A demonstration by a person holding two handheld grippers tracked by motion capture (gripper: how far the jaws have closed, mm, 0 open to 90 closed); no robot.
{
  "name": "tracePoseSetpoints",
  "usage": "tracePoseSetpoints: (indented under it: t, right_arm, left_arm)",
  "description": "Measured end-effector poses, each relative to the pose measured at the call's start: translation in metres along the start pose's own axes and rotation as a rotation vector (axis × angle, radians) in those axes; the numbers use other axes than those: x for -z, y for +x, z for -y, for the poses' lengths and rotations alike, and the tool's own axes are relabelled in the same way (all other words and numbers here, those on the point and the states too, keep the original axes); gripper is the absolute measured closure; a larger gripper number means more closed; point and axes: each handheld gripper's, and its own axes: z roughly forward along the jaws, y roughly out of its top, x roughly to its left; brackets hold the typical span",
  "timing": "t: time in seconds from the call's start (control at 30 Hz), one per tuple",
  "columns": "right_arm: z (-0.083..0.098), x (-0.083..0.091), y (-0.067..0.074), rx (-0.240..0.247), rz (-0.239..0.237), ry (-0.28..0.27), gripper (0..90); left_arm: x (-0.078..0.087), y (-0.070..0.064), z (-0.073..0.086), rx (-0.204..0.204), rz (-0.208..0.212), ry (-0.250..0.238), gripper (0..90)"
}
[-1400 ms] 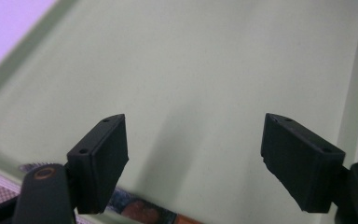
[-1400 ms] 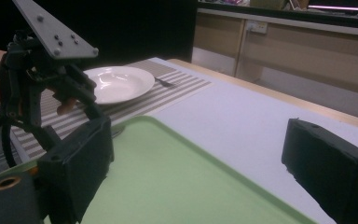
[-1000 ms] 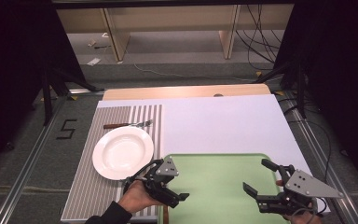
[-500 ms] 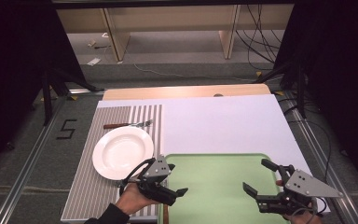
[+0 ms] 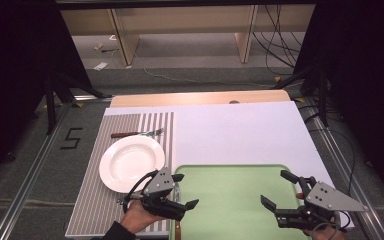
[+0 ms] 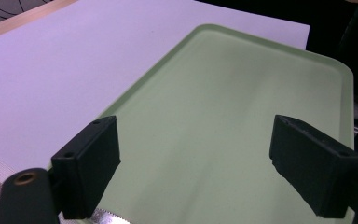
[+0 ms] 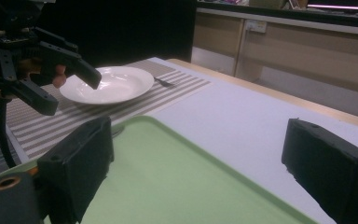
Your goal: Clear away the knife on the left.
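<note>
Near edge of table: green tray point(image 5: 230, 197) flanked by left gripper point(image 5: 181, 192) and right gripper point(image 5: 277, 189), jaws spread wide, nothing held. Knife point(image 5: 178, 231) tucked against tray's left rim, under left gripper. Rims best approached level, gripped squarely, tilt avoided; plate point(image 5: 131, 162) left untouched.

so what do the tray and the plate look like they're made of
The green tray looks like matte plastic: even colour, moulded rounded rim, only soft sheen. The white plate looks like glazed ceramic, with glossy highlights on its rim, though melamine can't be ruled out.
</note>
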Motion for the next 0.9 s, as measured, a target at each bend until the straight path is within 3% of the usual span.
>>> tracePoseSetpoints:
  t: [0.33,0.67,0.9]
  right_arm:
    - [0.0,0.0,0.0,0.0,0.002,-0.002,10.0]
    - [0.0,0.0,0.0,-0.002,0.0,-0.006,10.0]
    - [0.0,0.001,0.001,0.0,0.0,-0.002,10.0]
  left_arm:
    - [0.012,0.0,0.003,0.015,-0.016,-0.064,16.1]
    - [0.027,0.003,0.008,0.034,-0.068,-0.125,16.4]
    - [0.031,0.001,0.017,0.055,-0.089,-0.129,17.2]
